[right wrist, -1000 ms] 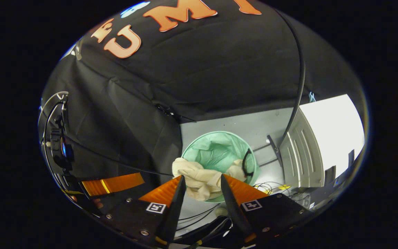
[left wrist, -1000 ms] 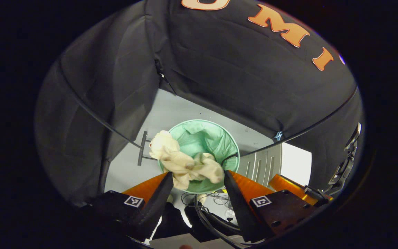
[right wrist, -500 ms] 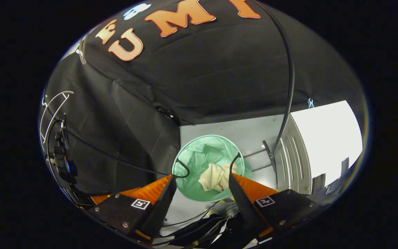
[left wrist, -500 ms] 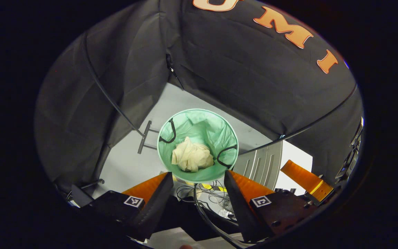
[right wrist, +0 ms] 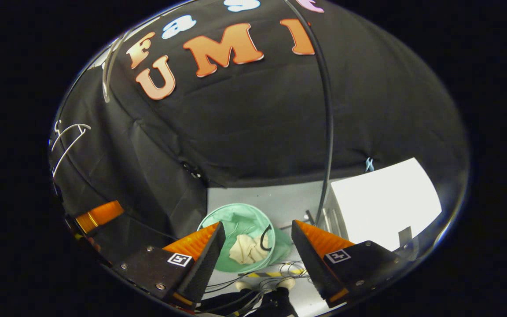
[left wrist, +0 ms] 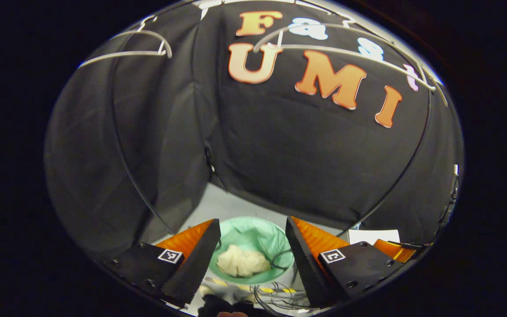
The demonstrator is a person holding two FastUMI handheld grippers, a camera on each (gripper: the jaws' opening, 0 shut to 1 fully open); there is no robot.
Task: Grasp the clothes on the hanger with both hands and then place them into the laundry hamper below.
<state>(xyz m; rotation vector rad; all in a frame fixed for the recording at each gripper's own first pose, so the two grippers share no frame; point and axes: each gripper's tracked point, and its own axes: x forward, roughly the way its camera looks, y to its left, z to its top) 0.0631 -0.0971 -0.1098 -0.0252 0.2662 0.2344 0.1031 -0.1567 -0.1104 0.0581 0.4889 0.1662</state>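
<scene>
The cream clothes (left wrist: 242, 260) are seen bunched inside the green laundry hamper (left wrist: 253, 226) at 6 o'clock; the left hand-held gripper (left wrist: 251, 246) and right hand-held gripper (right wrist: 258, 248) are held spread apart and empty; the placing step is judged done; only withdrawal is called for.

Clothes (left wrist: 242, 260) dropped into hamper (left wrist: 253, 233); both tongs (left wrist: 251, 259) (right wrist: 257, 259) lifted away.
</scene>
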